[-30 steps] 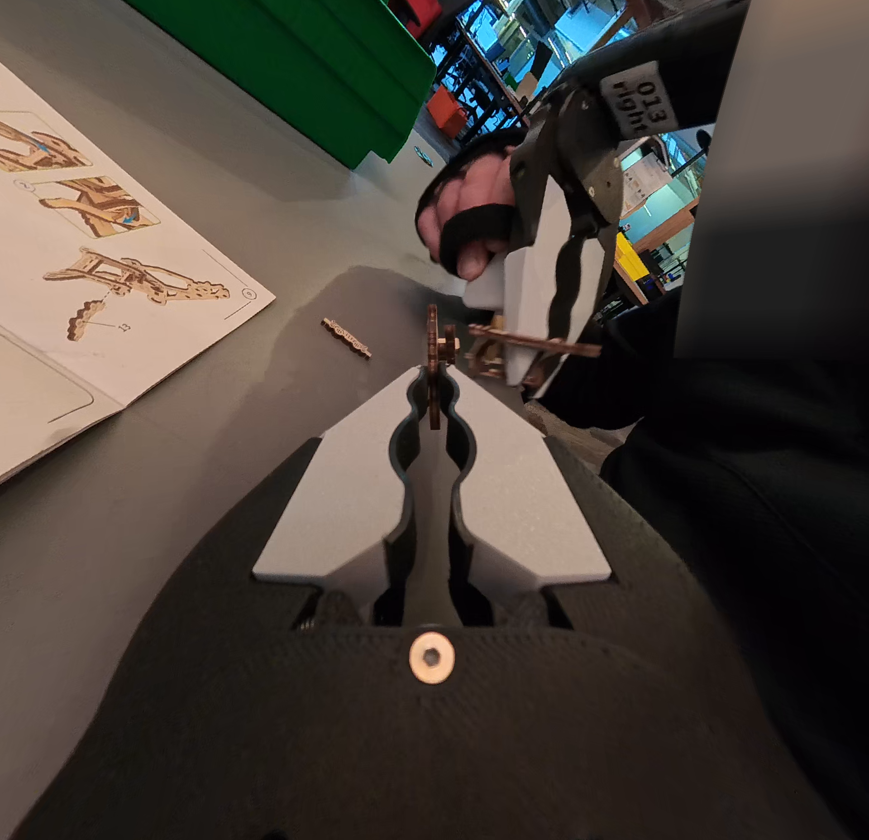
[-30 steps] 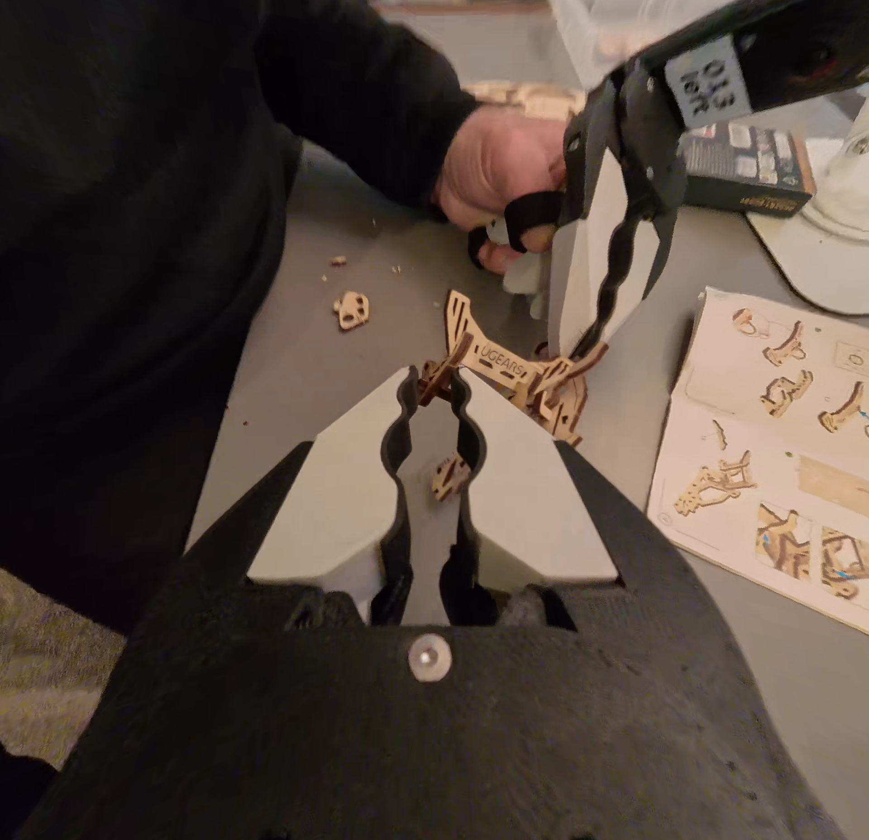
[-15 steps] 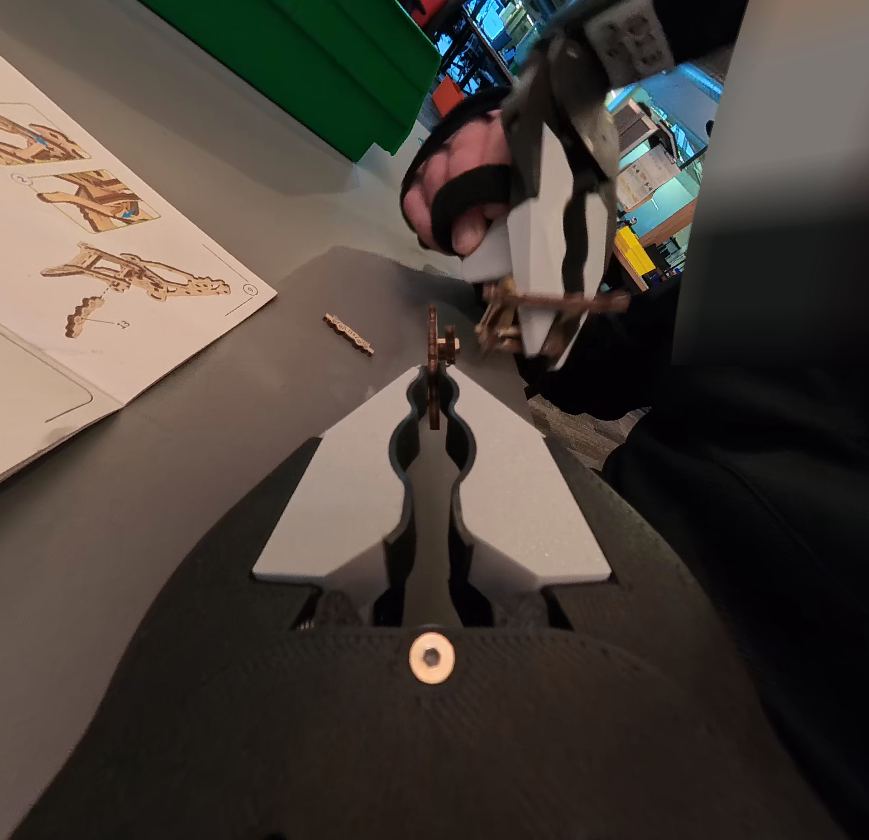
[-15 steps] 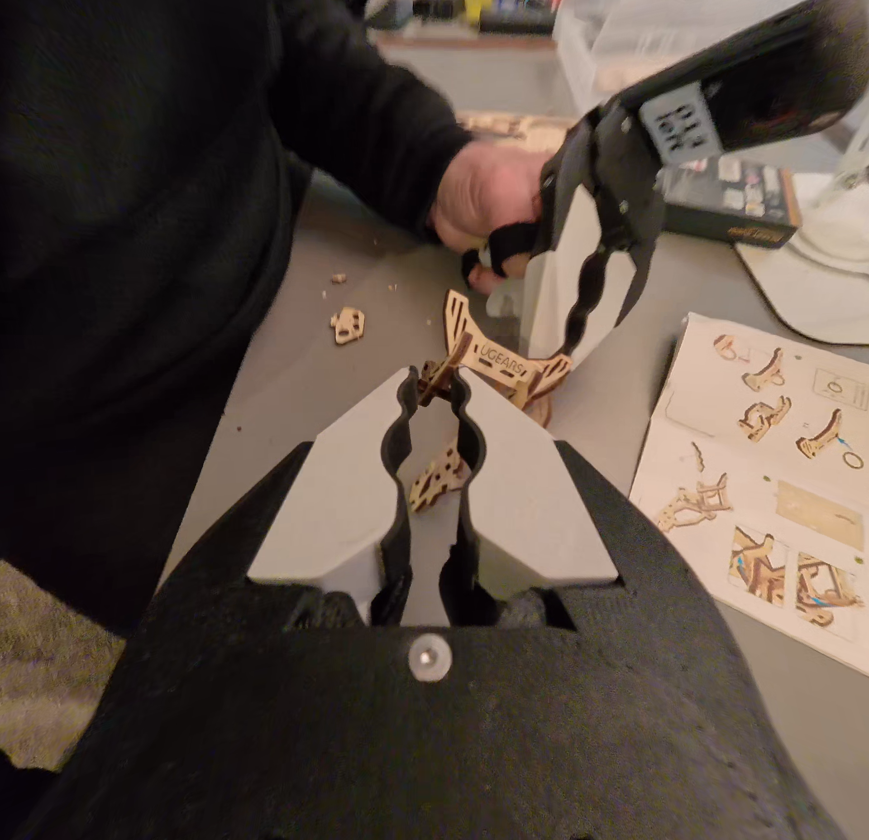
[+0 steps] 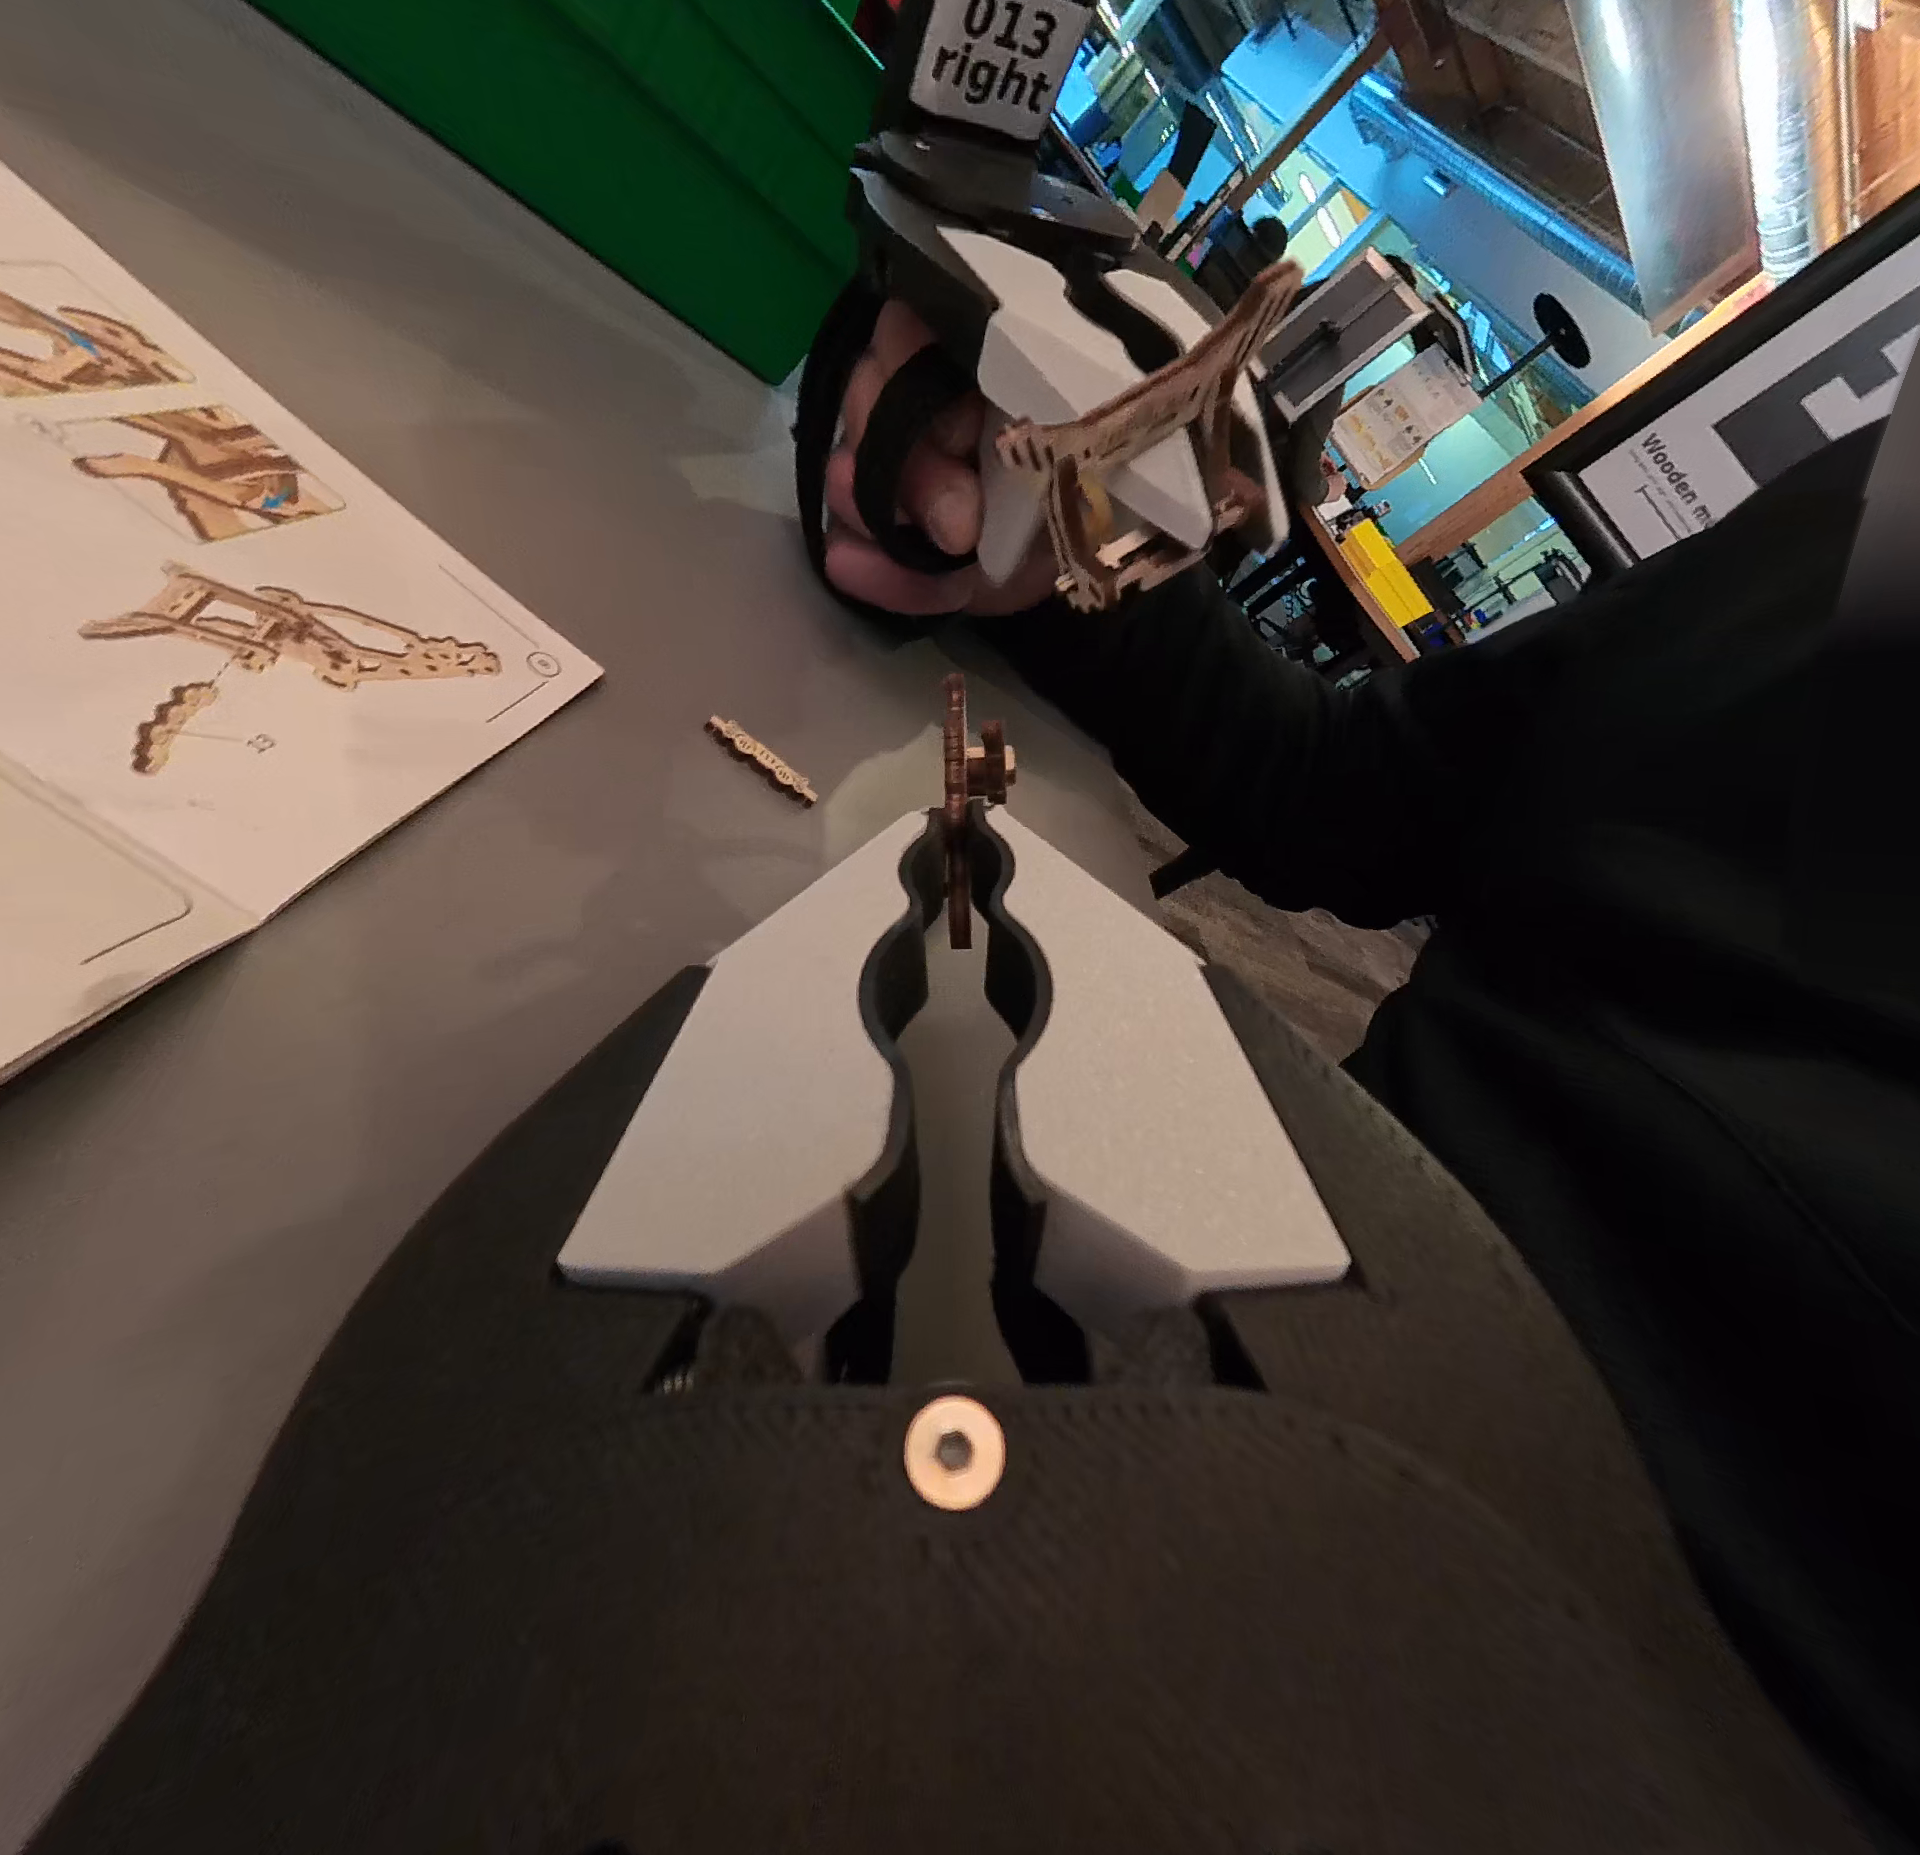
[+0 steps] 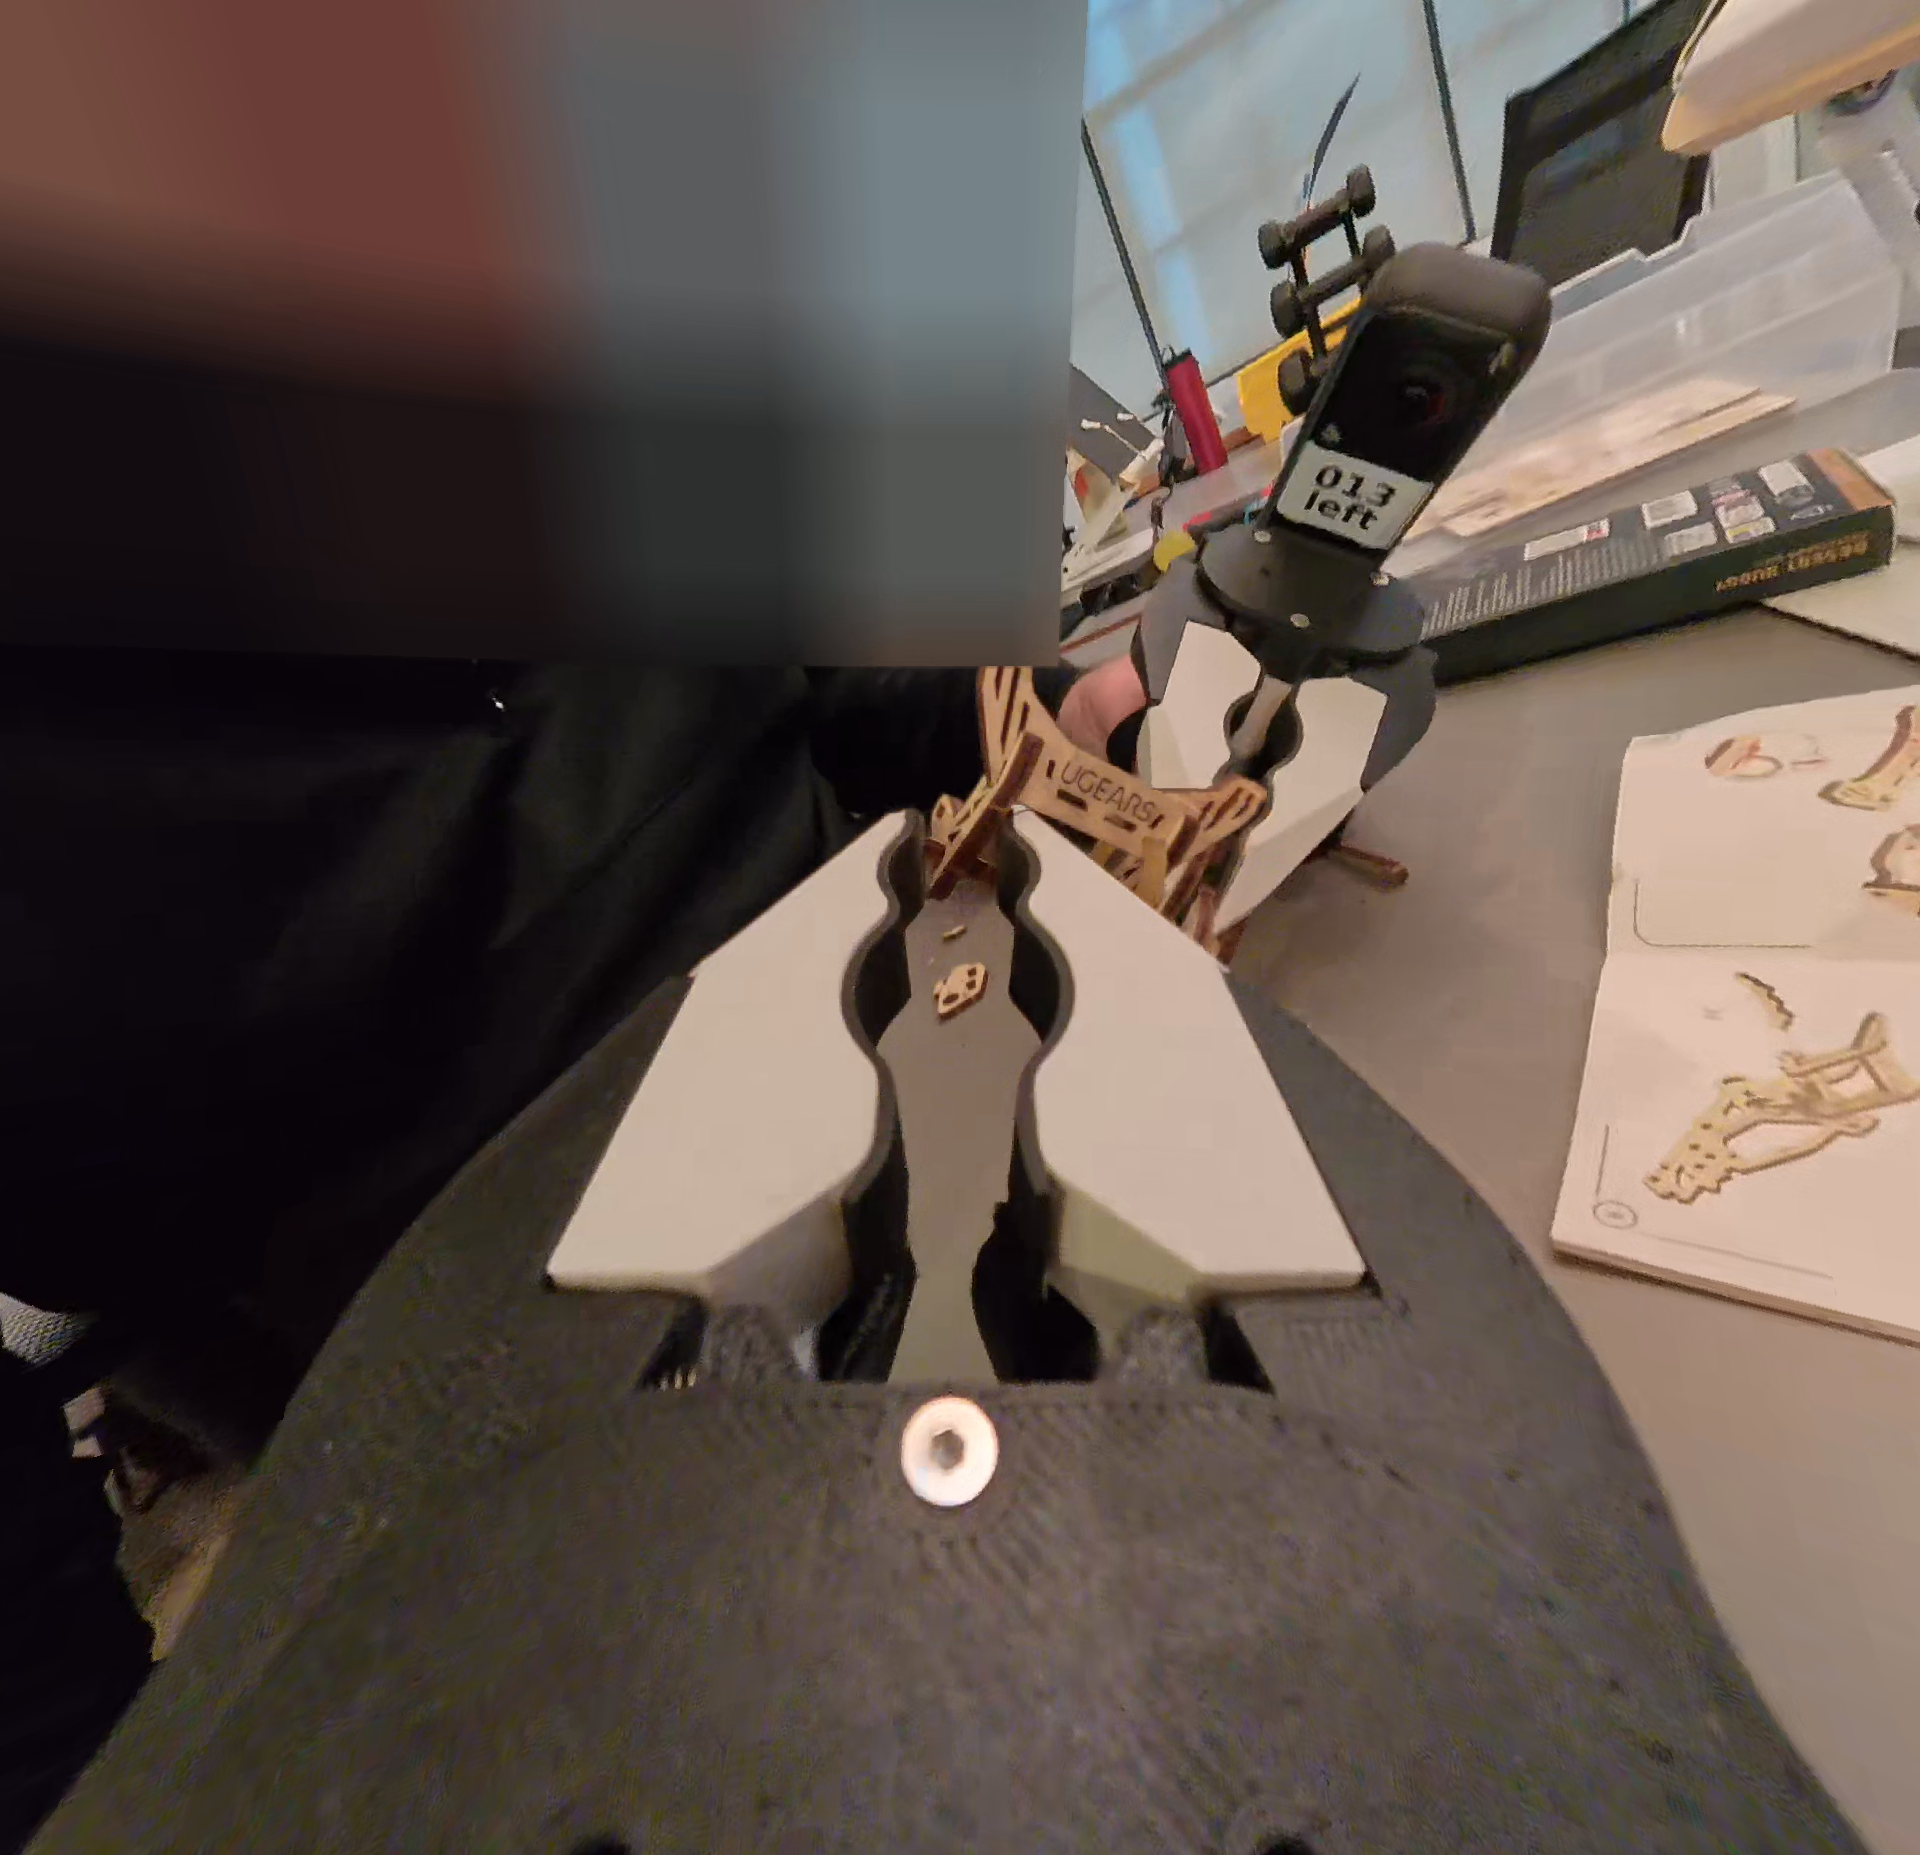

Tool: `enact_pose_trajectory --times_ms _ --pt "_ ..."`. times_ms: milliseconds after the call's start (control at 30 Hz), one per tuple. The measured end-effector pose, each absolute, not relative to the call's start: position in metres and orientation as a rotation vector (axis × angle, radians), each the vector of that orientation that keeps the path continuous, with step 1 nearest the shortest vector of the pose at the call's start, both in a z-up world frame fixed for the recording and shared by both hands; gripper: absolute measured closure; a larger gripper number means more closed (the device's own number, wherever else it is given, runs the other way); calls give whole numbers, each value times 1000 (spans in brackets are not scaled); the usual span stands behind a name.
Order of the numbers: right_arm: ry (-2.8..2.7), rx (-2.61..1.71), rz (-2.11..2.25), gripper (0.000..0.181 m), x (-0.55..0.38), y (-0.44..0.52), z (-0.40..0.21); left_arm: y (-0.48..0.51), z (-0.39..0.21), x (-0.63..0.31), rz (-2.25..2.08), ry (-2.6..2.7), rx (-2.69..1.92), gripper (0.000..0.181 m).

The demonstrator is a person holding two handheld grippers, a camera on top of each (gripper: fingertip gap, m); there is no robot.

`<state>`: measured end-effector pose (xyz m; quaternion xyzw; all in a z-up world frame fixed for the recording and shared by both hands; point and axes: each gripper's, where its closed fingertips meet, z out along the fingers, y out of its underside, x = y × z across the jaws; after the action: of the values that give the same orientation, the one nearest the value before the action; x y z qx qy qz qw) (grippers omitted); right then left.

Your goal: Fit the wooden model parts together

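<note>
We see the left gripper (image 5: 956,818) clenched on a small wooden gear piece (image 5: 961,766) above the grey bench (image 5: 416,330); the right gripper (image 6: 961,855), raised, grips the wooden model frame (image 6: 1101,818), which bears printed lettering. Both grippers carry white labels. Only the left view shows green bins (image 5: 582,70) and a loose toothed strip (image 5: 764,759); the right view alone shows a dark box (image 6: 1662,569). An instruction booklet (image 5: 208,610) lies left.

The flat matte worktop (image 5: 436,330) is grey. The hand-held gripper (image 5: 956,818) has pale grey fingers (image 5: 790,1057) on a textured black body. The laser-cut plywood frame (image 6: 1101,818) is tan with dark brown edges. The open instruction booklet (image 6: 1766,974) is white, and the plastic bin (image 5: 582,70) is green.
</note>
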<state>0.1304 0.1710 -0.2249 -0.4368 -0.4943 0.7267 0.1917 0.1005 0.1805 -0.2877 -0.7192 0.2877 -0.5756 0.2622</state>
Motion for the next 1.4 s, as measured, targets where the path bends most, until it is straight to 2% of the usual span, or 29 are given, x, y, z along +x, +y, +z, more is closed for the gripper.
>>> enact_pose_trajectory --times_ms 633,733,1167,1400 --pt "-1236 -1693 2132 171 113 183 -255 186 -306 104 -1602 712 -2119 179" --pt "-1441 -1641 1923 171 115 169 -263 185 -305 104 -1606 718 -2110 179" --pt "-1781 -1361 1508 171 114 159 -269 183 -300 104 -1593 752 -2055 180" --pt "-2096 -1206 889 171 116 155 -286 181 -294 103 -1595 768 -2004 181"
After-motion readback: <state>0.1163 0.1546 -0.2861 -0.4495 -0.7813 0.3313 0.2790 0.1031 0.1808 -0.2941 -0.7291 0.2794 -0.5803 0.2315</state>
